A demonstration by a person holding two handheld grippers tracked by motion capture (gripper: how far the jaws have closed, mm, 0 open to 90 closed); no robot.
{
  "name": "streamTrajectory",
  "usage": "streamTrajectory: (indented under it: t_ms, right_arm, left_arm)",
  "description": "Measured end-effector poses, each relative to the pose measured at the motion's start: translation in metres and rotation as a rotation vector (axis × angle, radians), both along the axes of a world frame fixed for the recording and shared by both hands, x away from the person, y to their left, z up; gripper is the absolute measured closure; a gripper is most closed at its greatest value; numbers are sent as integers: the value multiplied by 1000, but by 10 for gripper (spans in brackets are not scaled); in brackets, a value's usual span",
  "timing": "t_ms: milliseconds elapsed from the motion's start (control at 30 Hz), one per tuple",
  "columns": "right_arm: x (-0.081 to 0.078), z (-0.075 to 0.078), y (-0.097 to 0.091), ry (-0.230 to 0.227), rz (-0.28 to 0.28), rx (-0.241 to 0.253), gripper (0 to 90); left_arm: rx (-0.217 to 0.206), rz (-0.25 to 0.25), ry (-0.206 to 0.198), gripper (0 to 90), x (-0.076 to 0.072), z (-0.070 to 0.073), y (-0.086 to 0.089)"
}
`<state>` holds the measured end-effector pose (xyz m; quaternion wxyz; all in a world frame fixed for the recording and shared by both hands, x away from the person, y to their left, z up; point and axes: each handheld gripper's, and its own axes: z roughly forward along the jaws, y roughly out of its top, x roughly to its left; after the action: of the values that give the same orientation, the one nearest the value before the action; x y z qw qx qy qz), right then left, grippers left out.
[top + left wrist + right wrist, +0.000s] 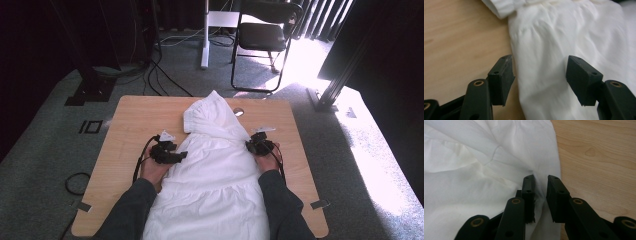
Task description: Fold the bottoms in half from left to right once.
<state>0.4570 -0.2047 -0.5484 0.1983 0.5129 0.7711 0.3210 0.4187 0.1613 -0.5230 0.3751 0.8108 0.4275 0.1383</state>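
Two claws at work on one white garment point(215, 170), spread lengthwise down the middle of the wooden worktop point(135, 115), gathered end toward the far edge, wide end hanging toward the person's side. Left claw point(172, 156) at the garment's left edge, jaws standing wide and empty; seen in the left gripper view point(540, 75) with one jaw over bare wood and the other over the white cloth point(564, 37), the cloth's edge lying between them, unpinched. Right claw point(252, 145) at the garment's right edge, jaws narrow; in the right gripper view point(541, 192) a raised fold of the fabric point(486, 170) caught in the slim gap, just inside the cloth's border with the worktop point(599, 157). Dark-sleeved forearms resting along both sides of the garment.
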Motion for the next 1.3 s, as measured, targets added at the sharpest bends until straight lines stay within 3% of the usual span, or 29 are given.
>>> streamTrajectory:
  t_ms: [167, 267, 333, 367, 433, 600, 767, 867, 967, 1000, 1067, 1133, 1200, 1300]
  right_arm:
    - [0, 0, 0, 0, 3, 10, 820]
    - [-1, -1, 1, -1, 3, 22, 852]
    - [-3, -2, 0, -1, -5, 38, 867]
    - [-4, -2, 0, -1, 0, 38, 870]
    - [-8, -2, 1, 2, 10, 33, 871]
    - [-34, -1, 1, 24, 50, 49, 870]
    - [-85, -2, 5, 37, 123, 51, 869]
    - [-116, -3, 4, 48, 149, 76, 870]
    - [-134, -3, 4, 104, 180, 128, 835]
    - [-134, 0, 4, 126, 175, 124, 763]
    - [-131, 7, 4, 89, 166, 116, 630]
    - [-124, 19, 5, 43, 167, 133, 576]
    - [-113, 33, 14, -2, 203, 159, 583]
    - [-97, 48, 38, -45, 303, 162, 732]
  left_arm:
    - [11, 23, 13, 367, 23, -10, -13]
    - [27, 28, 45, 398, 30, -19, -15]
    - [32, 18, 36, 522, 28, -22, -13]
    - [33, 10, 43, 670, 27, -21, -12]
    - [32, -6, 61, 819, 23, -21, -9]
    - [30, -37, 66, 851, -7, -21, 3]
    - [-12, -62, 71, 847, -59, -25, 18]
    - [-6, -89, 58, 843, -87, -27, 20]
    - [35, -94, 35, 824, -98, -26, 19]
    - [30, -93, 37, 819, -97, -26, 19]
    - [18, -92, 41, 811, -94, -26, 19]
    - [25, -92, 37, 811, -93, -26, 18]
    - [27, -91, 37, 810, -92, -26, 18]
    - [23, -90, 36, 812, -90, -26, 18]
